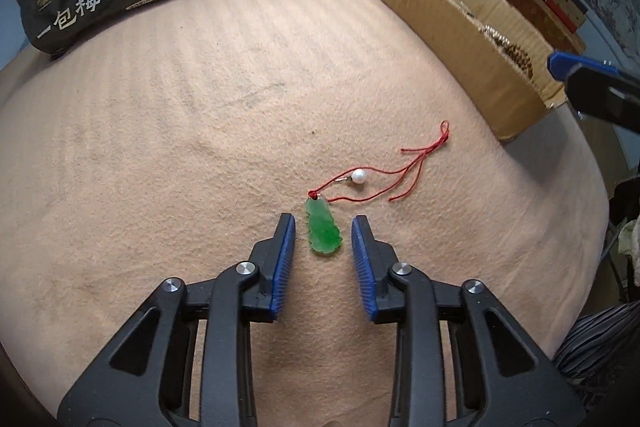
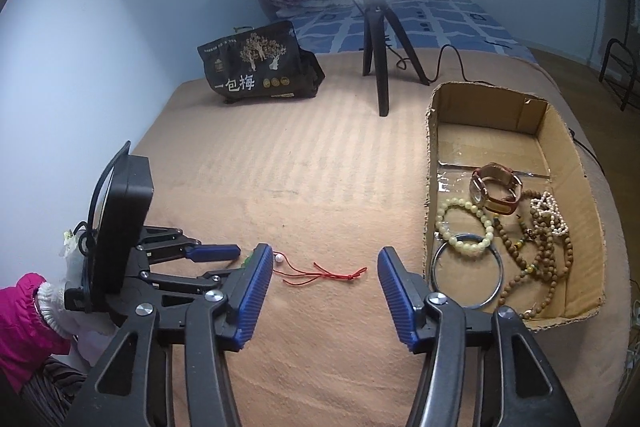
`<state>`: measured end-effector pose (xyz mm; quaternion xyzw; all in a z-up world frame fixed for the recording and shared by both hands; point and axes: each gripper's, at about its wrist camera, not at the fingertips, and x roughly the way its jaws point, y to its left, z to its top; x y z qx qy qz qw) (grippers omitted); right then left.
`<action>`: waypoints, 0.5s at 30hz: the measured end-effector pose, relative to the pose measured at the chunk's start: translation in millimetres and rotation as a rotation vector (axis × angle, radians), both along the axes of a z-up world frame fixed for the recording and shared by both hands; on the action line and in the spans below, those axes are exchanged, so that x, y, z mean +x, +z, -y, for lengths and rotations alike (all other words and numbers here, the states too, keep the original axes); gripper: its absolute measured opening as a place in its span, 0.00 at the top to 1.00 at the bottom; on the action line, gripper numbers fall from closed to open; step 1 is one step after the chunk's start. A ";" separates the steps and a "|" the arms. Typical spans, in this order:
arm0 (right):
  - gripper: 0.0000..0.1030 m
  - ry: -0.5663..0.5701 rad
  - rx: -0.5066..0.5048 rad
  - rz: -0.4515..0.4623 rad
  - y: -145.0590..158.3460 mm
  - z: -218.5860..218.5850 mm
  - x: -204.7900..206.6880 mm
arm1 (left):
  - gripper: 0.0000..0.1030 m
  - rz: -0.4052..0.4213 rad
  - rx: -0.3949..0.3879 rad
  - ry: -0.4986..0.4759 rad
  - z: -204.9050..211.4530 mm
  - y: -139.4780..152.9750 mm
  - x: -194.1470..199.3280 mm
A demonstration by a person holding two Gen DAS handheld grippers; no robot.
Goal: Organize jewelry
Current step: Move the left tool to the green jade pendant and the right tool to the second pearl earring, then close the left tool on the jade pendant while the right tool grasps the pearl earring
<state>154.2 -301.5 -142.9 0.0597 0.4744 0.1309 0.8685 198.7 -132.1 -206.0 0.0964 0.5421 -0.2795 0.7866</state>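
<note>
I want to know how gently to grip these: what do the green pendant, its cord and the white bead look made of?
Green pendant: looks like carved jade or glass, translucent with a soft polish and scalloped edges. Red cord: thin braided thread, matte, knotted. White bead: pearl-like, smooth and glossy with a highlight; real or imitation is unclear.

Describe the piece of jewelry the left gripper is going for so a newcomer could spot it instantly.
On the tan blanket, left of the cardboard box, lies a green pendant between the left gripper fingers. It alone is green, tied to a red cord beside a white pearl.
</note>
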 end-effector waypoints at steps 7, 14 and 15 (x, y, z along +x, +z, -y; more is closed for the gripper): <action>0.50 0.006 -0.005 -0.012 -5.8 -4.5 6.1 | 0.85 0.002 0.013 0.018 1.4 -4.9 4.6; 0.53 0.017 -0.011 -0.020 -9.4 -10.7 8.6 | 0.85 0.028 0.035 0.006 -1.0 -4.9 2.6; 0.53 0.018 -0.012 -0.020 -10.0 -11.2 9.0 | 0.85 0.031 0.037 0.007 -2.6 -4.7 1.0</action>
